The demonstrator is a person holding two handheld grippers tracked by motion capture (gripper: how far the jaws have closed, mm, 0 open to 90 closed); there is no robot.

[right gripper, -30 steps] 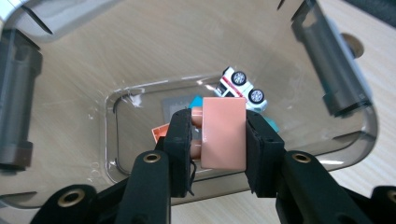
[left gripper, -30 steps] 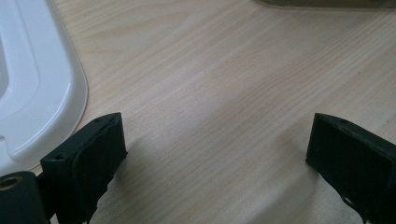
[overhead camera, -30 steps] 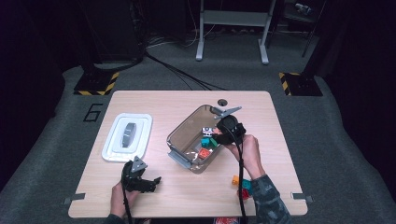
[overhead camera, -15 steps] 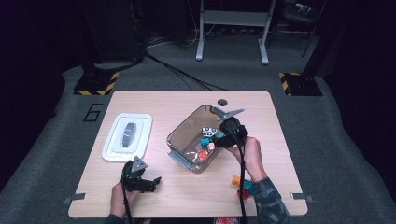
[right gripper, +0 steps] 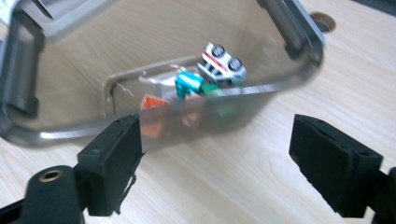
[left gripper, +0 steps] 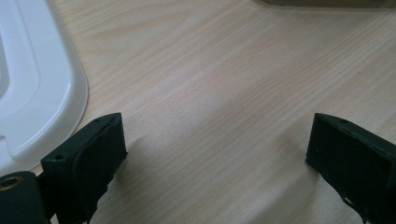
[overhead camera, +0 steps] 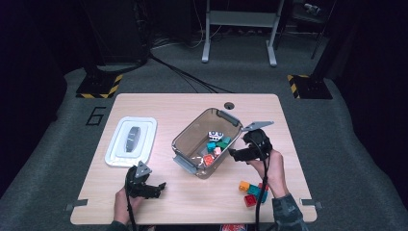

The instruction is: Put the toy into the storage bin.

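The right claw [overhead camera: 234,155] is hanging just outside the near right wall of the clear bin [overhead camera: 185,136], its jaws standing wide apart with nothing between them; they have just been opening. In the right gripper view the two black pads are framing the bin's long rim, with bare wood between the pads and the wall, so the claw is apart from the plastic. Inside the bin, the small toys are lying bunched toward the right-hand end: a white toy car [right gripper: 222,60] tipped wheels-up, a teal block [right gripper: 187,83], a green block [right gripper: 211,89] and an orange block [right gripper: 154,103]. The rest of the bin's floor is showing as open wood tone through the plastic.

On the bench [overhead camera: 317,159], a loose cluster of bricks [overhead camera: 251,191] is sitting near the front right edge, just beside the right forearm and well apart from the bin.

The left claw [overhead camera: 155,187] is resting low near the bench's front edge, jaws spread wide and holding nothing. In the left gripper view, plain wood is lying between its pads, and the rounded corner of the white lid [left gripper: 44,93] is curving just beside the left pad. That lid is lying flat to the left of the bin, with a clear strip of bench between them.
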